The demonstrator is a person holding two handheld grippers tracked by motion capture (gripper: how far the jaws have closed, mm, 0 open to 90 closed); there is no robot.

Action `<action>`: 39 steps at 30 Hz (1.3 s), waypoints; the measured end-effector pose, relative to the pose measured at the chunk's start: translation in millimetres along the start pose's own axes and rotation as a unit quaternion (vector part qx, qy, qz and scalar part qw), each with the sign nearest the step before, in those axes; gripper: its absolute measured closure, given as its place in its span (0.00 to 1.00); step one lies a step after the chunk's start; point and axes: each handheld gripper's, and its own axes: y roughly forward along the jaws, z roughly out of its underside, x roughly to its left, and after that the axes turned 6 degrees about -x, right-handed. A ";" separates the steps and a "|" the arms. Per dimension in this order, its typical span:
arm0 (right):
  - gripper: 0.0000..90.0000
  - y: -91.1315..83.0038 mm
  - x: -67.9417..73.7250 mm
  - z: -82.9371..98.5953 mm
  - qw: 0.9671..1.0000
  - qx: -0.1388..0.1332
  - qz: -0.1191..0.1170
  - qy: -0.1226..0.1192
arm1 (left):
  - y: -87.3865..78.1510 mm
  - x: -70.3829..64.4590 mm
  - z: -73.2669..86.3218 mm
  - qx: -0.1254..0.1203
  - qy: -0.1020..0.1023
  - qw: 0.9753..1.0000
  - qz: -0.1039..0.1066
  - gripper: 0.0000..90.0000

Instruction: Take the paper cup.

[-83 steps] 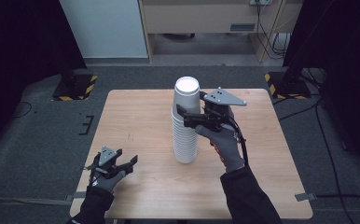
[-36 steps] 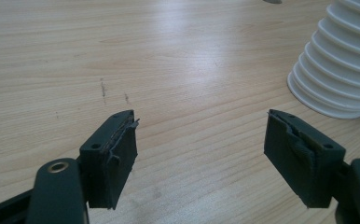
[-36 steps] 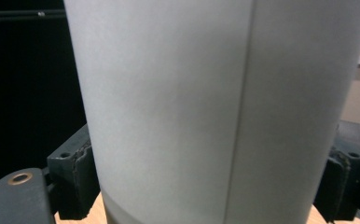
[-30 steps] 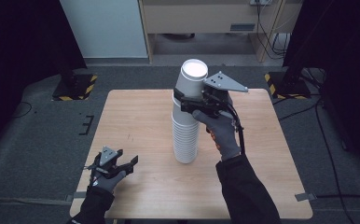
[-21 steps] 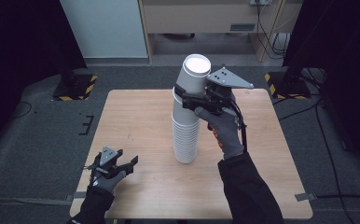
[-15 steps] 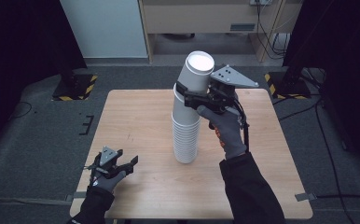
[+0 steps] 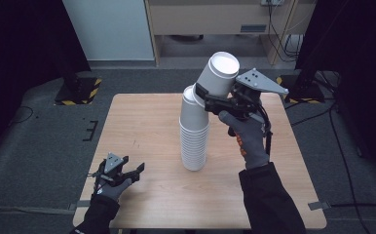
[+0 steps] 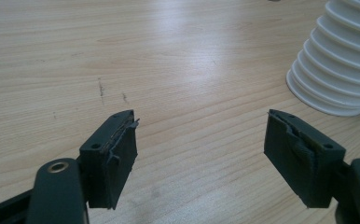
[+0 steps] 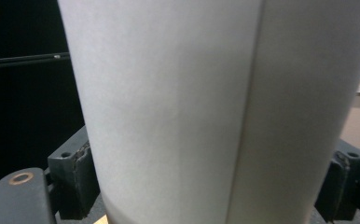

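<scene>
Right tongs (image 7: 206,96) clamped on top cup (image 7: 217,73), tilted just above the cup stack (image 7: 194,131) mid-surface; left tongs (image 7: 122,173) apart, idle; next: lift clear, set down.

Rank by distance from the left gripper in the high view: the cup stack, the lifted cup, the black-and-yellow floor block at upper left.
1. cup stack, right of the left gripper, mid-table.
2. lifted cup, held above the stack.
3. black-and-yellow floor block, beyond the table's far-left corner; rank against the cup uncertain.
</scene>
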 end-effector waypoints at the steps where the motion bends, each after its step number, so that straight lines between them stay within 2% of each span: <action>1: 0.16 -2.6 -1.7 -0.2 1.000 0.000 0.003 -0.001 | 0.0 -0.2 -0.1 0.000 0.001 1.000 0.000 0.27; 18: 0.15 -49.5 -23.3 9.3 1.000 0.007 0.024 0.008 | -0.4 -3.0 -2.7 -0.004 0.013 1.000 -0.002 0.30; 26: 0.15 -68.9 -35.1 28.1 0.999 0.018 0.035 0.019 | -0.1 -3.7 -2.6 -0.008 0.015 1.000 0.002 0.32; 31: 0.15 -78.3 -41.3 39.4 0.999 0.023 0.039 0.028 | 0.7 -4.5 -2.8 -0.011 0.013 1.000 0.009 0.34; 39: 0.15 -90.9 -48.5 57.2 0.998 0.028 0.044 0.040 | 0.7 -6.8 -3.7 -0.011 0.011 1.000 0.010 0.35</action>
